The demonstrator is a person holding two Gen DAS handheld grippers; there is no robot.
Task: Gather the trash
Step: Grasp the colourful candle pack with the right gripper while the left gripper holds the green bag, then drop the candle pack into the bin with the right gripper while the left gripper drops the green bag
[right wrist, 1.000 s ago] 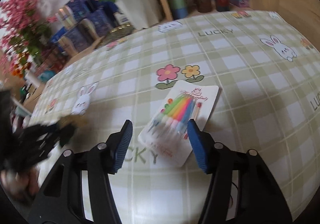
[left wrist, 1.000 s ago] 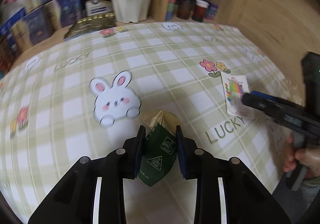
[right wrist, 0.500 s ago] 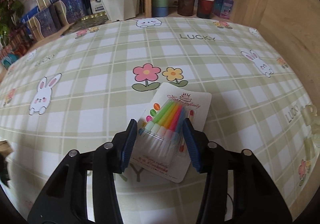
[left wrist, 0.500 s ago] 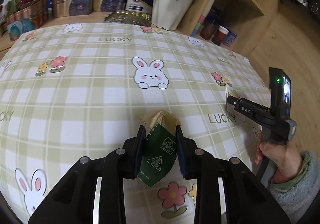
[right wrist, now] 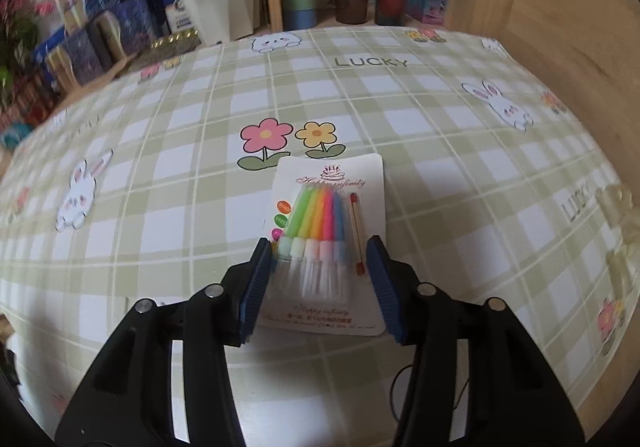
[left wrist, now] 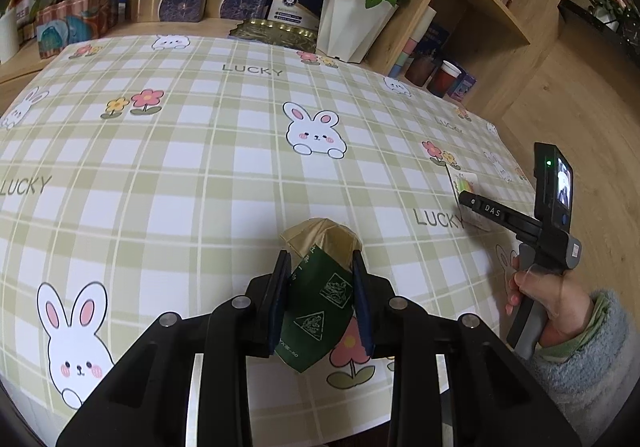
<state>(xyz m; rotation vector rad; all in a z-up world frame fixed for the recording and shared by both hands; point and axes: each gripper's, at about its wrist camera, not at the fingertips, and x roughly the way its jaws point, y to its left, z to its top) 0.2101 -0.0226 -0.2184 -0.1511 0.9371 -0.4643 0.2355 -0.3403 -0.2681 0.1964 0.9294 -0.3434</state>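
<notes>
Grip status: your left gripper [left wrist: 320, 287] clamps a green-and-gold wrapper [left wrist: 318, 311] above the near tablecloth [left wrist: 160, 175]; the pads hide its sides. Your right gripper [right wrist: 318, 279] straddles the candle pack [right wrist: 326, 239] lying flat, jaws part-open; whether they touch the card cannot be told.

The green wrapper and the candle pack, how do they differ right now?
The green wrapper is dark, crumpled, with a gold end; the candle pack is a flat white card with bright candles. The wrapper is clamped in the left gripper; the pack lies flat on the tablecloth between the open pads of the right gripper. Both sit within a gripper's reach.
</notes>
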